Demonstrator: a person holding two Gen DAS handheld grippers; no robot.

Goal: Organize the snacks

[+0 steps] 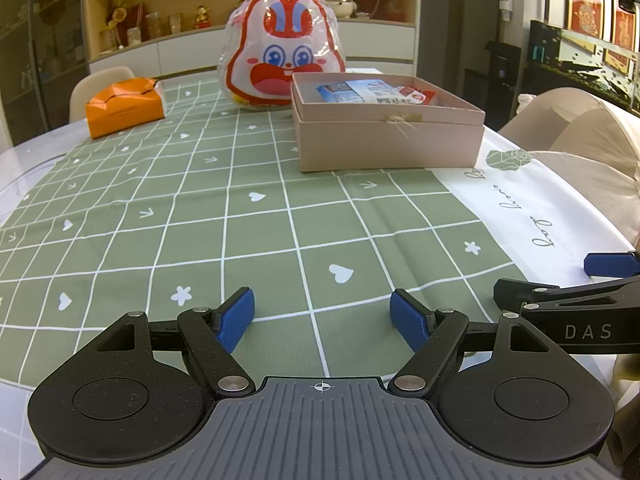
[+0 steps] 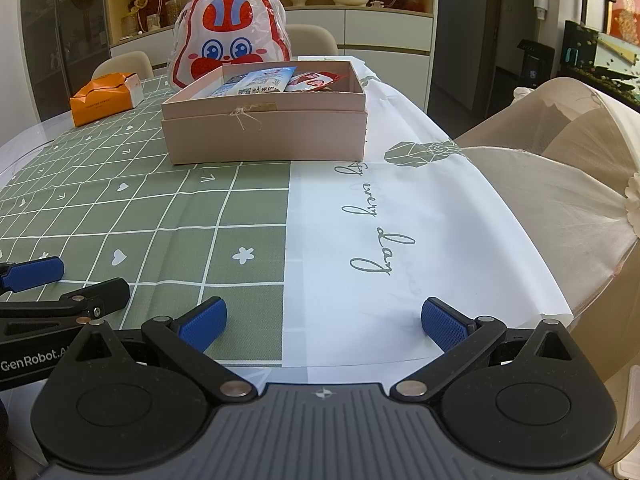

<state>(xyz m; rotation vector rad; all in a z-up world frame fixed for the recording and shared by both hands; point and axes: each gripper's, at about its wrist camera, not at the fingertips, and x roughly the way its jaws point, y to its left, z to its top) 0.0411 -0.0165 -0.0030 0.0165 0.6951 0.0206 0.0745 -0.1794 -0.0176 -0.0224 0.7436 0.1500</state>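
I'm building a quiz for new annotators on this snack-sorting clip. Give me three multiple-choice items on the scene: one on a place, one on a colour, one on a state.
1. Where is the rabbit-face bag relative to the pink box?
A. Behind it
B. Inside it
C. On the near table edge

2. What colour is the paper bag at the far left?
A. Blue
B. Orange
C. Black

3. How does the left gripper stand?
A. Shut on a snack packet
B. Shut on nothing
C. Open, nothing between its fingers

Answers:
1 A, the rabbit-face bag rises beyond the box's far wall in both views.
2 B, it is orange in both views.
3 C, only tablecloth shows between its spread blue pads; the snack packets lie in the box.
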